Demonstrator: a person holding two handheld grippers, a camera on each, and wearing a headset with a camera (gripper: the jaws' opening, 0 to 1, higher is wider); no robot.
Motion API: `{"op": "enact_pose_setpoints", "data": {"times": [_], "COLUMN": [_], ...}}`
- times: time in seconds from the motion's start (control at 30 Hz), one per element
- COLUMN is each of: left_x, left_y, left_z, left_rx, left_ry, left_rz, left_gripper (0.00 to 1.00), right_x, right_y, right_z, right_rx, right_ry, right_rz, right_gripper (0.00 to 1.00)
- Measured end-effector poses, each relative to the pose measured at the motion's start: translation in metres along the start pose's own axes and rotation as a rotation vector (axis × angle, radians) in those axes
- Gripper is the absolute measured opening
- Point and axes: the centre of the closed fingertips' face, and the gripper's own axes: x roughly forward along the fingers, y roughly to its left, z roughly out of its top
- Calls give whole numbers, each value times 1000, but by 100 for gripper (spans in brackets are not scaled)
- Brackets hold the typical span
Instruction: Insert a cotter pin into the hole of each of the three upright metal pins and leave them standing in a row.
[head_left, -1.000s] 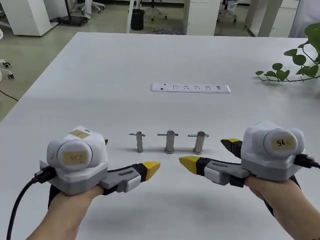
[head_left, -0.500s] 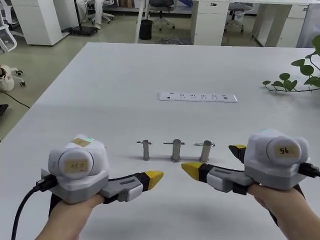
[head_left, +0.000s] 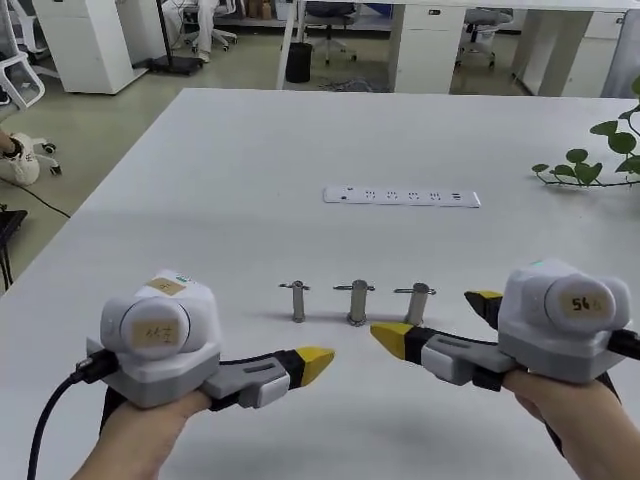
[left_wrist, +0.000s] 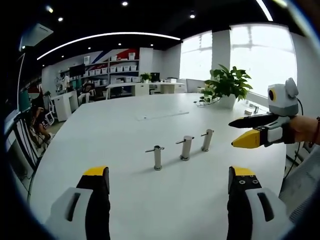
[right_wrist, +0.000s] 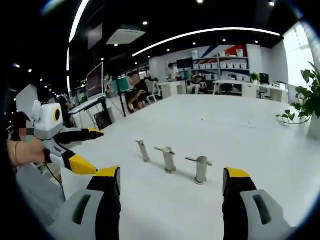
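Grippers nearest, both held low over the white table (head_left: 200, 180). L gripper (left_wrist: 168, 172): jaws wide apart, nothing betw. them, yellow tips aimed at the pin row. R gripper (right_wrist: 171, 173): jaws likewise spread, empty. In head view the two sets of yellow tips faced each other w/ a gap, just short of the row, touching no pin.

Next out: three metal pins upright on the table in a straight row, evenly spaced, none leaning. From head-view left these were end pin (head_left: 297, 303), mid pin (head_left: 356, 303) and far-end pin (head_left: 417, 304). Each had a thin cotter pin (head_left: 354, 287) lying crosswise through its top.

Beyond, well apart from the row: white power strip (head_left: 402, 197) flat on the table. Leafy plant (head_left: 590, 165) at the table's right edge. Office furniture on the floor past the far edge.
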Motion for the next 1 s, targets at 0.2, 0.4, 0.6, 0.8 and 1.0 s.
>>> {"op": "enact_pose_setpoints", "data": {"times": [0.2,0.4,0.6,0.8,1.0], "left_x": [-3,-3,-1,-1,-1], "left_y": [5,4,3,2,-1], "left_z": [0,0,0,0,-2], "left_rx": [-5,2,3,1,0], "left_ry": [-3,1,1,0,5], "left_rz": [13,9,5,2,-4], "left_gripper": [99,98,97,96,95], "right_x": [1,1,1,0,-1], "right_y": [1,1,1,1,0], "right_z": [0,2,2,2,4], "right_rx": [-1,-1,-1,0,3], "right_ry": [2,-6,-5,-6,-14], "right_rz": [3,5,7,5,5], "right_gripper": [81,80,80,79,79]}}
